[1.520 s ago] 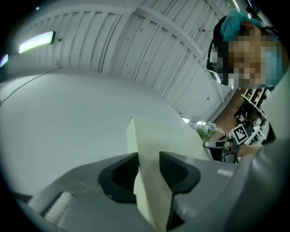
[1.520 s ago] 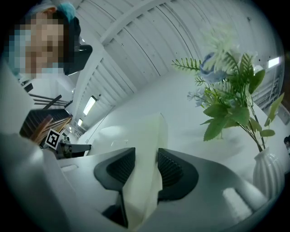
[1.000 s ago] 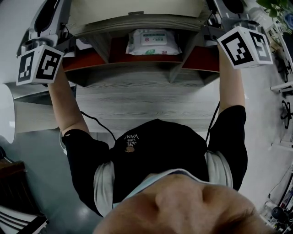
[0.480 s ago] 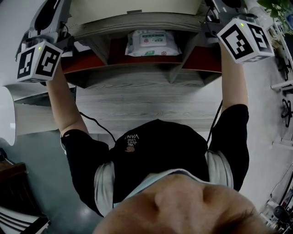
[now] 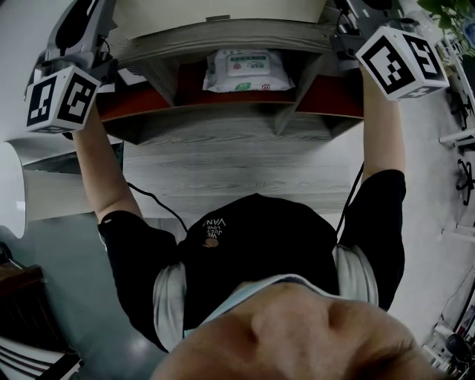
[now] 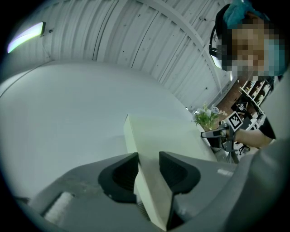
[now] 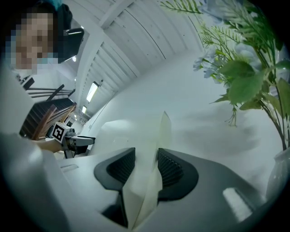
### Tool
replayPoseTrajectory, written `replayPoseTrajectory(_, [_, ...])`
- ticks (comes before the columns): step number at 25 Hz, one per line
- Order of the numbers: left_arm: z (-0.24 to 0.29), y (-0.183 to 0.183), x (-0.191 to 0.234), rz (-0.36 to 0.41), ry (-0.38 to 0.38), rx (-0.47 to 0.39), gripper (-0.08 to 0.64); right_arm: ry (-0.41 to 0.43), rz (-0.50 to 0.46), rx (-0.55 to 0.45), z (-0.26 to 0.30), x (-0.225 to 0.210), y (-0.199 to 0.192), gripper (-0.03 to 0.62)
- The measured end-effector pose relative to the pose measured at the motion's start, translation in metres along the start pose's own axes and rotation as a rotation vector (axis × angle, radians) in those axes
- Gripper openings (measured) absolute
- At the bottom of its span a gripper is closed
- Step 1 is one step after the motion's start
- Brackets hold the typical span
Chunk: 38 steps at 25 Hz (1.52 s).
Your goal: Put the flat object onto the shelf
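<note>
The flat object is a cream board [image 5: 223,10] lying across the top of the wooden shelf [image 5: 223,125] at the far edge of the head view. My left gripper [image 5: 102,38] is shut on its left end and my right gripper [image 5: 346,25] on its right end. In the left gripper view the board [image 6: 156,138] runs edge-on between the dark pads [image 6: 120,174], and the gripper [image 6: 148,170] clamps it. The right gripper view shows the same board [image 7: 154,145] pinched by that gripper [image 7: 146,166]. Both point slightly upward.
A white wipes pack [image 5: 249,68] lies in the shelf's middle red-lined compartment. The shelf stands on a grey wood-grain table [image 5: 237,174]. A green plant [image 7: 247,77] in a vase stands close to the right gripper. A white wall is behind.
Both marker cubes have tilted and crept slightly upward in the head view. The board, the shelf and both grips look unchanged.
</note>
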<state>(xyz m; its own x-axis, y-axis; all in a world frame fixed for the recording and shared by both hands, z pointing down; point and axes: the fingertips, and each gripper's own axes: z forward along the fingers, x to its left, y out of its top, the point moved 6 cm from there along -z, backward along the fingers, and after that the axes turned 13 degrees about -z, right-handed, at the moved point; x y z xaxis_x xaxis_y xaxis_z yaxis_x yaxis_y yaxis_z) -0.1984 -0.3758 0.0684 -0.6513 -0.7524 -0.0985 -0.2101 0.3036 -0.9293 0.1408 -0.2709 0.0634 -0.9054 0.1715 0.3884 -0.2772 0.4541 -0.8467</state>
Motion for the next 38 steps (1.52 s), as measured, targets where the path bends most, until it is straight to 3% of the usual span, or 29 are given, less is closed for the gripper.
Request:
replayPoseTrajectory(9, [-0.005, 0.002, -0.004, 0.023, 0.000, -0.023, 0.152, 0.015, 0.009, -0.010, -0.004, 0.001, 0.001, 0.155])
replayPoseTrajectory(16, [-0.007, 0.003, -0.007, -0.011, -0.013, -0.040, 0.153, 0.016, 0.024, -0.031, -0.006, 0.003, 0.003, 0.163])
replayPoseTrajectory(20, [-0.008, 0.002, -0.008, -0.025, -0.020, -0.044, 0.166, 0.020, 0.028, -0.038, -0.007, 0.004, 0.003, 0.202])
replayPoseTrajectory(38, [-0.014, 0.000, -0.010, -0.079, -0.031, -0.063, 0.218, 0.016, 0.053, -0.061, -0.016, 0.005, 0.000, 0.210])
